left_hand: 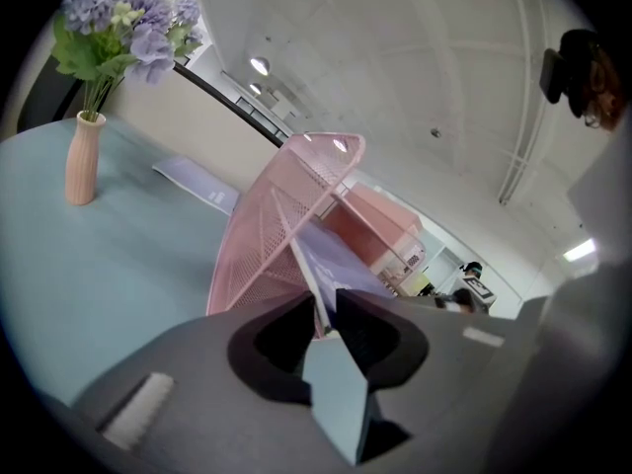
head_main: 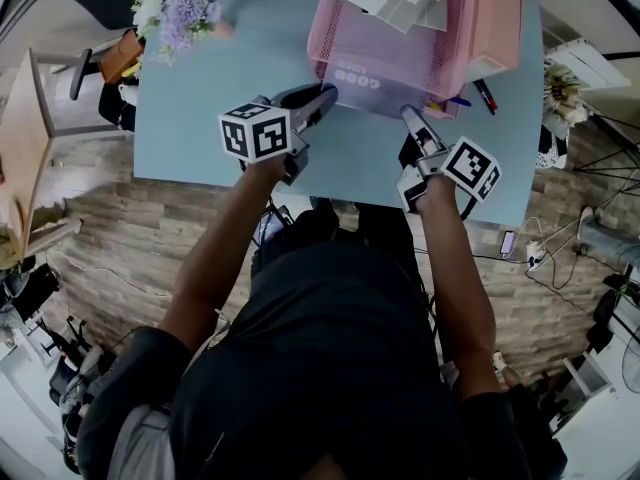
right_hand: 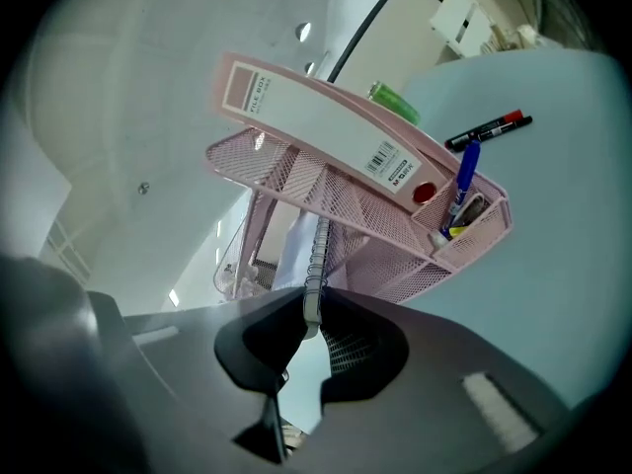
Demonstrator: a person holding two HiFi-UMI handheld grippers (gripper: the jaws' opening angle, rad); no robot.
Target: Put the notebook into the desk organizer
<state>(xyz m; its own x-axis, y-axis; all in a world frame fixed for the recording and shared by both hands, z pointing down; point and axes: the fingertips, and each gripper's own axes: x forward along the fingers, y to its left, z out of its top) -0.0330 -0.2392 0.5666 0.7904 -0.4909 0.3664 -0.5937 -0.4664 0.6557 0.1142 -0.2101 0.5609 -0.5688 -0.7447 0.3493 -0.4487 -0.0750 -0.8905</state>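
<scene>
Both claws are closed on the purple notebook [head_main: 378, 86], one at each near corner. The left claw [head_main: 322, 96] pinches the thin cover edge, and the right claw [head_main: 408, 118] bites the wire spiral [right_hand: 315, 255]. Gripping it at two points probably keeps it flat and square to the pink organizer [head_main: 492, 18] on the desk [head_main: 200, 118]. The notebook seems partly inside the lower mesh tray, with its near edge sticking out.

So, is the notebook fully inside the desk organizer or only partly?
Partly in: the notebook's near edge sticks out of the pink desk organizer, with the left gripper and right gripper both shut on it.
</scene>
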